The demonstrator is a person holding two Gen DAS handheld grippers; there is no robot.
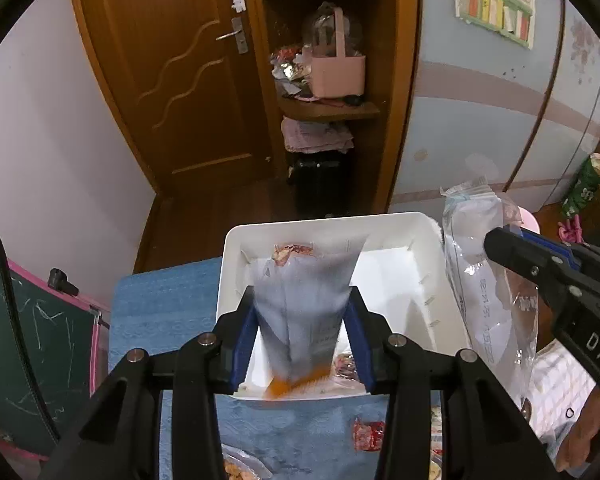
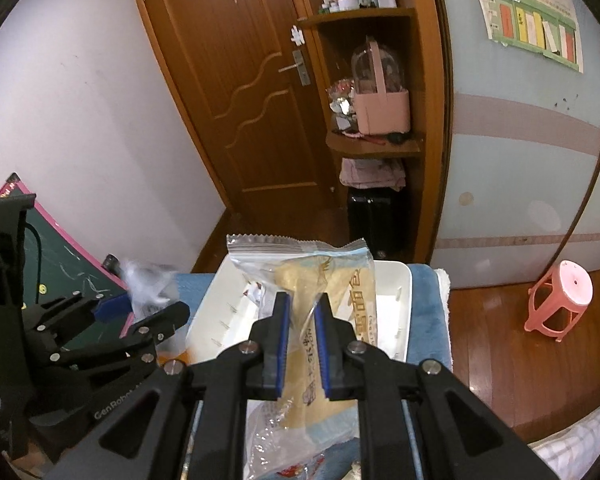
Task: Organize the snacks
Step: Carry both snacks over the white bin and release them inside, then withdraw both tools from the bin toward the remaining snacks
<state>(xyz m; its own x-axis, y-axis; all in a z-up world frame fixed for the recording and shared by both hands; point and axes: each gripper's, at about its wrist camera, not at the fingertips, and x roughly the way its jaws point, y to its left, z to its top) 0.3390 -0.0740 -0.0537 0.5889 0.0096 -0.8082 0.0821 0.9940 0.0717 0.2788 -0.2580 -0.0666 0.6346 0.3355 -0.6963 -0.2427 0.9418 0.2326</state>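
Observation:
A silver-grey snack packet (image 1: 300, 280) hangs upright over the white bin (image 1: 320, 224), its orange lower end blurred. My left gripper (image 1: 302, 320) is shut on the packet's sides. In the right wrist view this gripper (image 2: 140, 312) shows at the left with the blurred packet (image 2: 152, 280). My right gripper (image 2: 302, 320) is shut on a clear bread packet (image 2: 332, 280) with a yellow loaf inside, held just above the bin's (image 2: 404, 300) near rim. From the left wrist view the bread packet (image 1: 484, 280) hangs beside the bin's right wall, under the right gripper (image 1: 520, 252).
The bin stands on a blue cloth (image 1: 160, 308); a small red packet (image 1: 368, 434) lies on the cloth nearer me. A green chalkboard (image 1: 40, 340) leans at the left. A pink stool (image 2: 560, 300) stands on the wooden floor at the right. Door and shelves are behind.

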